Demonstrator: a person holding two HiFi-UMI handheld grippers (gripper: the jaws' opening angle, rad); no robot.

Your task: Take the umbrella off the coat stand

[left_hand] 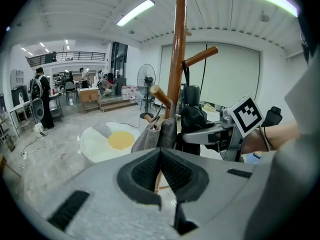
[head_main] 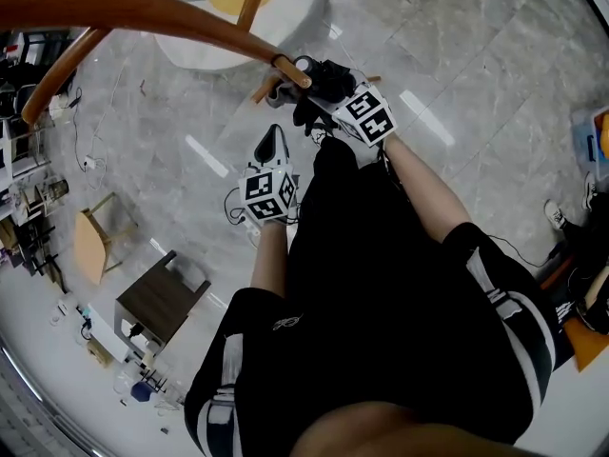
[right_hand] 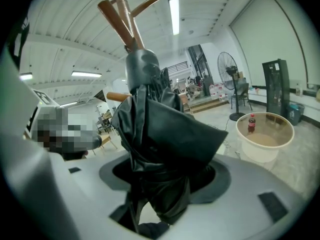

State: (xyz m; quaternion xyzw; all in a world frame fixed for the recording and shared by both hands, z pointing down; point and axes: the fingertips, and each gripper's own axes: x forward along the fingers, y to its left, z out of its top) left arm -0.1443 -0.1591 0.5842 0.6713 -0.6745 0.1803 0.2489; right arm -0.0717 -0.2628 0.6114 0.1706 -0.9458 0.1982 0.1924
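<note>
The wooden coat stand (left_hand: 177,49) rises ahead, and its curved arm (head_main: 143,12) sweeps across the top of the head view. A folded black umbrella (right_hand: 160,134) hangs with its rounded top (right_hand: 142,69) just under a peg (right_hand: 117,16). My right gripper (right_hand: 160,176) is shut on the umbrella's bunched fabric, close to a peg tip (head_main: 290,69). From the left gripper view, the umbrella (left_hand: 192,119) and the right gripper (left_hand: 210,134) sit right of the pole. My left gripper (left_hand: 160,156) stands just short of the stand, shut and with nothing in it, below the right gripper (head_main: 309,79).
A grey bag (left_hand: 150,136) hangs on the stand beside the umbrella. An egg-shaped rug (left_hand: 112,141) lies on the floor behind it. A standing fan (left_hand: 146,84), a white tub (right_hand: 265,134) holding a bottle, a small dark table (head_main: 162,303) and distant people (left_hand: 42,96) surround the spot.
</note>
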